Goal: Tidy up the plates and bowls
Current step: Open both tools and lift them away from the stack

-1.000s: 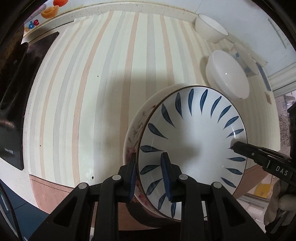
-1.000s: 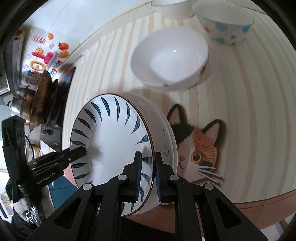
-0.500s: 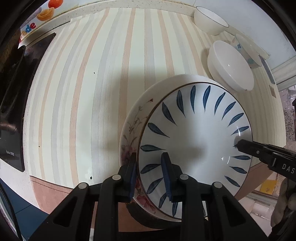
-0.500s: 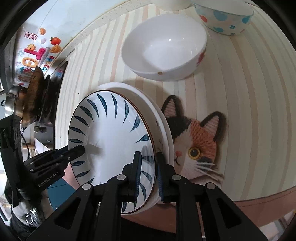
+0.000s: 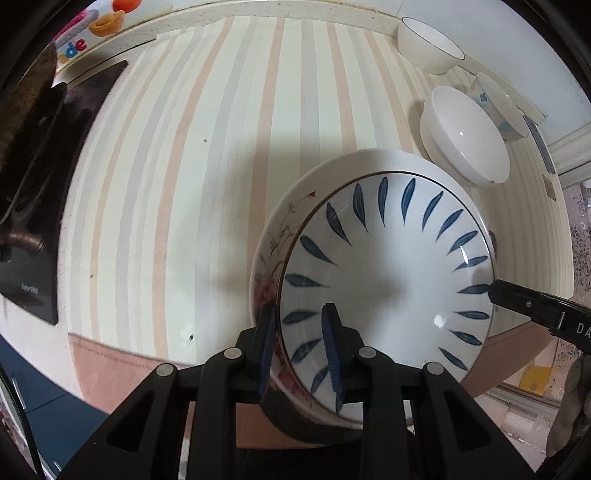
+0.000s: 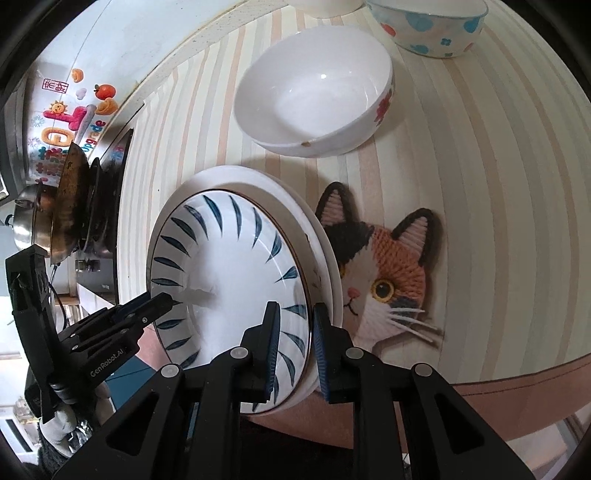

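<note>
A blue-leaf plate (image 5: 388,280) lies stacked in a larger floral plate (image 5: 273,254); both also show in the right wrist view, blue-leaf plate (image 6: 229,266) and floral plate (image 6: 325,251). My left gripper (image 5: 299,347) is shut on the near rims of both plates. My right gripper (image 6: 295,343) is shut on the opposite rims; its finger tip shows in the left wrist view (image 5: 517,299). The stack hangs over the counter's front edge, beside a cat-shaped mat (image 6: 384,273).
A white bowl (image 6: 314,99) with a red flower stands beyond the plates. A blue-dotted bowl (image 6: 432,26) and a plain white bowl (image 5: 428,44) stand behind it near the wall. A black cooktop (image 5: 33,206) with pans (image 6: 62,214) lies at the left.
The plate stack, held by both grippers, has moved farther over the striped counter toward the bowls and the cat mat. Both grips are unchanged.
</note>
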The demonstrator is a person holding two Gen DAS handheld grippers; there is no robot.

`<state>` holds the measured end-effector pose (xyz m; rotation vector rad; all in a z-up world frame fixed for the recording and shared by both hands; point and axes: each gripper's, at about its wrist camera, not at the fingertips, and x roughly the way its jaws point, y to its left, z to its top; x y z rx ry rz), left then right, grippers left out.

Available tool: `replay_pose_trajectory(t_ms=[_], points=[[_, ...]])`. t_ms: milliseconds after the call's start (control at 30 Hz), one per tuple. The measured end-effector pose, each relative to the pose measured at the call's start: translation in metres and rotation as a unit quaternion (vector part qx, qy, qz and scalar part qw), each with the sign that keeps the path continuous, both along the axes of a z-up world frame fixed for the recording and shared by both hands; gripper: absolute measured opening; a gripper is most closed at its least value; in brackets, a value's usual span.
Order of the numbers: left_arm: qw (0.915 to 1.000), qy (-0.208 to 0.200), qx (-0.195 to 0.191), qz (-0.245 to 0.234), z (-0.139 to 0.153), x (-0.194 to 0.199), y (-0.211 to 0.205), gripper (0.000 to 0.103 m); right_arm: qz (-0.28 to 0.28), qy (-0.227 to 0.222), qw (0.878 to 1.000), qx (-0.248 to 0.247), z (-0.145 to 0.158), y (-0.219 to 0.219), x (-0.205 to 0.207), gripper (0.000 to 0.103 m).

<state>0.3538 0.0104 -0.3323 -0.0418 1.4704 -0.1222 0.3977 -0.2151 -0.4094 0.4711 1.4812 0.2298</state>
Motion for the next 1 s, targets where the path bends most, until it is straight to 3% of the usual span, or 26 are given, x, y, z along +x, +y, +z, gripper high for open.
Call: replay_pose_trajectory(t_ms=[233,400,600,733,933,1000], points=[[0.9989,-0.047,-0.003,0.002,0.064,-0.034,-0.004,0.023,0.036,-0.034,0.999,-0.017,0.062,0.009,-0.027,0.022],[0.9972,-0.072,-0.015,0.012,0.112,-0.065,-0.010,0.023,0.056,-0.072,0.996,-0.014,0.117,0.014,-0.057,0.031],[0.9966,-0.074,-0.031,0.019,0.148,-0.089,-0.017,0.023,0.063,-0.099,0.993,-0.004,0.167,0.010,-0.091,0.033],[0.9963,-0.076,-0.036,0.016,0.161,-0.102,-0.019,0.023,0.064,-0.108,0.992,-0.005,0.186,0.007,-0.108,0.033],[0.9960,-0.079,-0.042,0.004,0.166,-0.105,-0.019,0.023,0.060,-0.097,0.993,0.011,0.187,0.008,-0.116,0.034],[0.9957,-0.080,-0.045,-0.004,0.165,-0.101,-0.020,0.023,0.056,-0.092,0.994,0.020,0.183,0.008,-0.114,0.047]])
